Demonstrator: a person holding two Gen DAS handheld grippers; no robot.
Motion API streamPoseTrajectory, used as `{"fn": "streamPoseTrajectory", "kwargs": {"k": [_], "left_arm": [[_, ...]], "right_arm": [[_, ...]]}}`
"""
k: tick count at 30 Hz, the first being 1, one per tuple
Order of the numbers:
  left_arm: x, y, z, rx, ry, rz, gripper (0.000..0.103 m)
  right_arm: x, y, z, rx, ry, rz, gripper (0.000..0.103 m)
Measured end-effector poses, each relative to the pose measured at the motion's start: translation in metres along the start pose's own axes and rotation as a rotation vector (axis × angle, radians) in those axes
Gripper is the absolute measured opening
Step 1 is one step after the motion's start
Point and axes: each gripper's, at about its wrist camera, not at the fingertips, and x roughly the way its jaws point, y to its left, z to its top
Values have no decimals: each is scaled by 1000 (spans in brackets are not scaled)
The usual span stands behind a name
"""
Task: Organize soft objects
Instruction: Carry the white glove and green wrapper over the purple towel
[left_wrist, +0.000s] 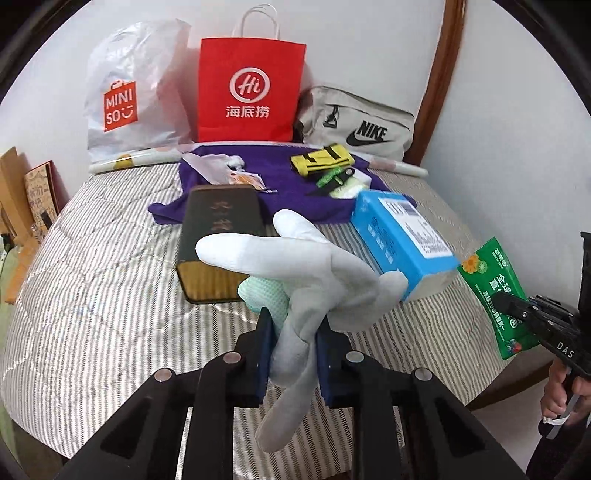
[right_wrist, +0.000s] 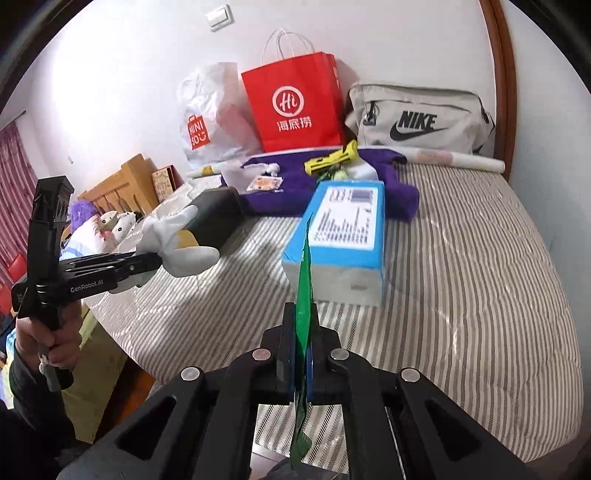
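Bright even daylight, sharp focus, strong fisheye edge warping.

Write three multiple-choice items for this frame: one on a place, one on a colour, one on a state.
1. Where does the blue box lie?
A. on the striped bedcover
B. inside the red bag
C. on the floor

2. What colour is the packet in the right tongs?
A. red
B. green
C. purple

3. What state are the left tongs in?
A. open and empty
B. shut on a grey glove
C. shut on the blue box

Answers:
1 A, the box rests flat on the striped bedcover, in front of the red bag.
2 B, its green face shows in the left wrist view.
3 B, both pads press the grey glove.
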Motion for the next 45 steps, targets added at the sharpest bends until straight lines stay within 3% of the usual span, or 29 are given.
{"fn": "streamPoseTrajectory", "kwargs": {"k": [18, 28, 45], "left_arm": [[-15, 22, 56, -29, -69, 38, 20], [8, 34, 91, -44, -51, 51, 20], [70, 55, 153, -60, -9, 53, 20]], "right_arm": [[9, 6, 70, -24, -38, 0, 4], [36, -4, 109, -27, -47, -55, 4], [108, -19, 173, -48, -13, -27, 4]]}}
